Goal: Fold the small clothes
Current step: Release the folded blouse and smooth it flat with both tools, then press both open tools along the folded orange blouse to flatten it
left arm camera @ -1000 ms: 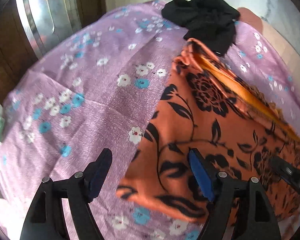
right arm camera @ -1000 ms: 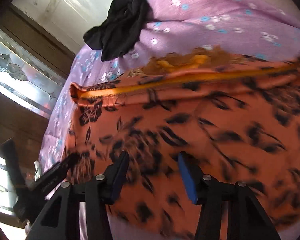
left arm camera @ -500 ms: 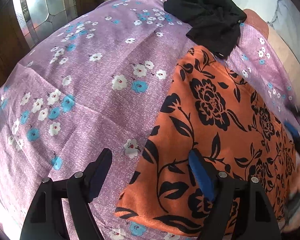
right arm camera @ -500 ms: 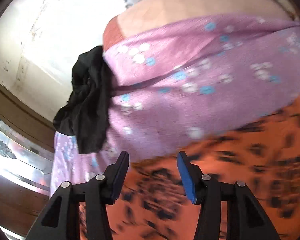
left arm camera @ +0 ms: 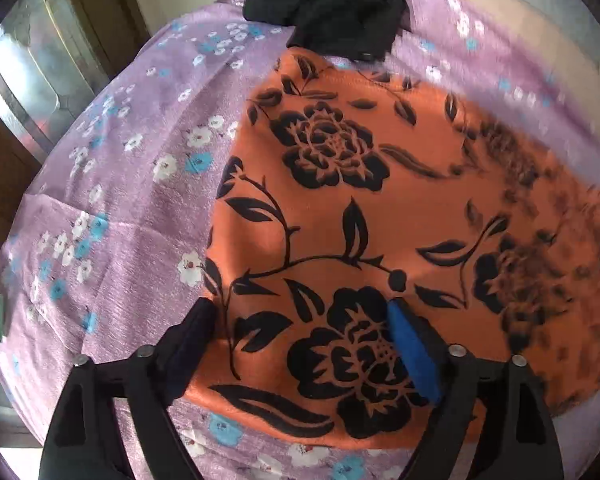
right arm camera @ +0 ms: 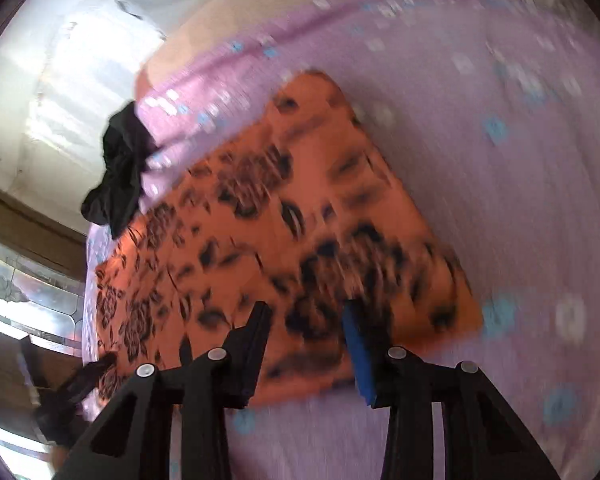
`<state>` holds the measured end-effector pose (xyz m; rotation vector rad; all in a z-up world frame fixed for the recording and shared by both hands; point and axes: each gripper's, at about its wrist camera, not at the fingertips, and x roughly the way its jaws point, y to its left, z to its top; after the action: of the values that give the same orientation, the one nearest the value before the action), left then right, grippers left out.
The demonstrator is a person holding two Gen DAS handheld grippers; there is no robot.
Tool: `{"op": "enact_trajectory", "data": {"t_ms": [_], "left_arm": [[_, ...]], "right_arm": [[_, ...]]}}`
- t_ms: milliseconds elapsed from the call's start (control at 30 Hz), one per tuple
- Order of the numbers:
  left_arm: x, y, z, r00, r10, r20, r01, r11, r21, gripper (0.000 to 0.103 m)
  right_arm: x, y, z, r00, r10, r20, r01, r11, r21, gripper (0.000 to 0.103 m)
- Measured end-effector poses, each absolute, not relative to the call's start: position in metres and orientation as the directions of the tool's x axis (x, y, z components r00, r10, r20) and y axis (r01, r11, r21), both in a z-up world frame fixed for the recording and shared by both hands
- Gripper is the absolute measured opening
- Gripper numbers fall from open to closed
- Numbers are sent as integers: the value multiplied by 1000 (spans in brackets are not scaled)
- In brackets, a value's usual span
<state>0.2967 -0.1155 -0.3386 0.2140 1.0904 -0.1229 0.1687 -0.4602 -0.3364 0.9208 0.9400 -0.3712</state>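
Observation:
An orange garment with black flower print (left arm camera: 360,208) lies folded flat on the purple flowered sheet (left arm camera: 112,184). It also shows, blurred, in the right wrist view (right arm camera: 268,208). My left gripper (left arm camera: 300,332) is open and empty over the garment's near left edge. My right gripper (right arm camera: 306,332) is open and empty above the garment's near edge. The left gripper's tip shows at the lower left of the right wrist view (right arm camera: 88,376).
A crumpled black garment (left arm camera: 332,8) lies at the far end of the sheet, touching the orange garment's far corner; it also shows in the right wrist view (right arm camera: 120,172). A window with patterned glass (left arm camera: 16,80) is at the left. A bare mattress edge (right arm camera: 228,20) lies beyond the sheet.
The orange garment's upper layer, raised a second ago, now lies flat. My right gripper swung back over the garment. My left gripper moved in over its near edge.

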Motion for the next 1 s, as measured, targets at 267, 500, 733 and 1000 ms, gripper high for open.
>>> {"op": "enact_trajectory", "data": {"t_ms": [267, 500, 733, 1000], "left_arm": [[280, -92, -313, 506, -58, -861, 173, 984, 35, 94], [287, -101, -335, 418, -96, -903, 210, 978, -6, 98], [295, -119, -340, 440, -59, -896, 215, 976, 41, 103], [287, -109, -340, 421, -106, -901, 293, 956, 24, 103]], "right_arm": [[174, -436, -293, 622, 60, -781, 584, 629, 513, 43], [213, -430, -343, 551, 53, -833, 651, 597, 469, 73], [222, -429, -337, 539, 69, -839, 619, 643, 451, 83], [231, -417, -339, 519, 40, -854, 584, 712, 388, 91]]}}
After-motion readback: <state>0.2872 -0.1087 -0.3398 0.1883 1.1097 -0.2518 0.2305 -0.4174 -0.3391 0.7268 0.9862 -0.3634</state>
